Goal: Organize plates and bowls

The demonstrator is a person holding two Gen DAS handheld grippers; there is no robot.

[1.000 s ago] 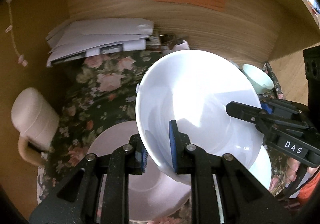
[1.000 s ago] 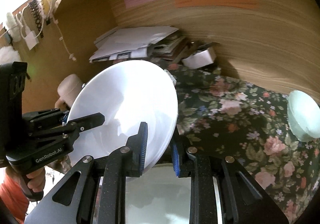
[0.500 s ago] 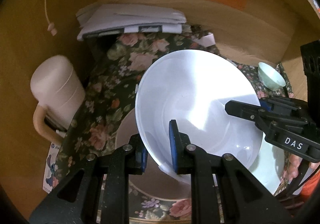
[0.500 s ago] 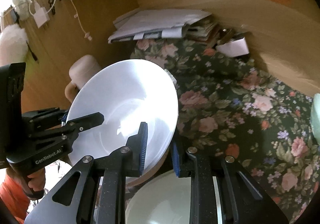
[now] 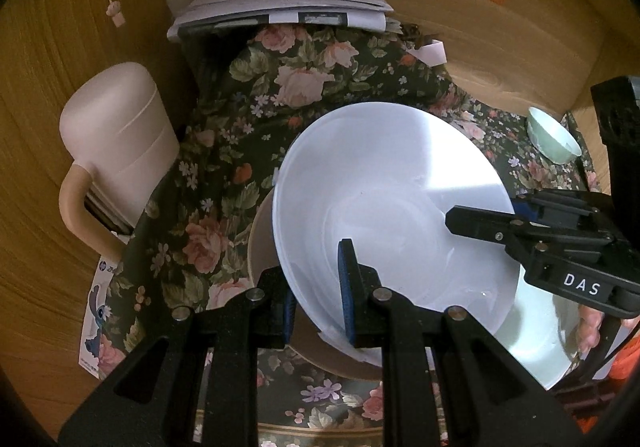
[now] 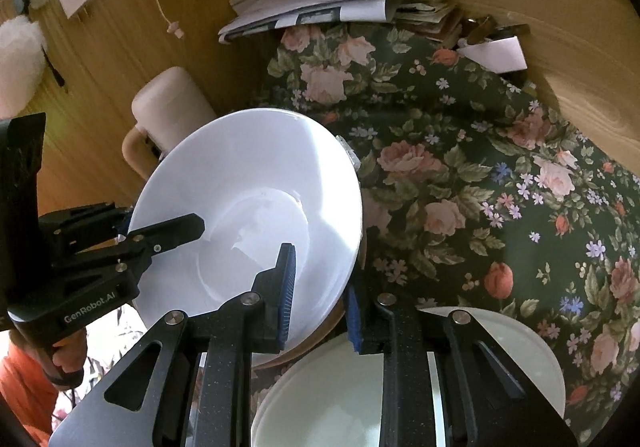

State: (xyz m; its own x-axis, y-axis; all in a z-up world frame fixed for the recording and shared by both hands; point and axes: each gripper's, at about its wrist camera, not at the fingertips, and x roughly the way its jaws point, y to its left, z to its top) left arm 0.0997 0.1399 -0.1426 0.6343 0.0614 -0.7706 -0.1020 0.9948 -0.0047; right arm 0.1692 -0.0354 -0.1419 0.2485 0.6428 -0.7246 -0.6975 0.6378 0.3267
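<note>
Leftmost, a pink jug (image 5: pixel 120 143) with a beige handle stands at the edge of the floral cloth (image 5: pixel 224 167), against the wooden wall. Beyond it, at the far side, lies a stack of papers (image 5: pixel 280 7). In the middle, the white bowl (image 5: pixel 384 207) is held tilted, its open side towards the cameras, just above a beige plate (image 5: pixel 260 247) that lies on the cloth. The left gripper (image 5: pixel 318 287) is clamped almost closed on the bowl's near left rim, one blue pad inside and one outside. The right gripper (image 6: pixel 320 299) grips the opposite rim in the same way; its jaws have just opened by a hair, yet the rim sits between the pads and both press on it. To the near right, a pale plate (image 6: pixel 520 347) lies on the cloth, partly under the right gripper. Farther right, a small green bowl (image 5: pixel 554 139) sits well apart from the rest, near the wall.
</note>
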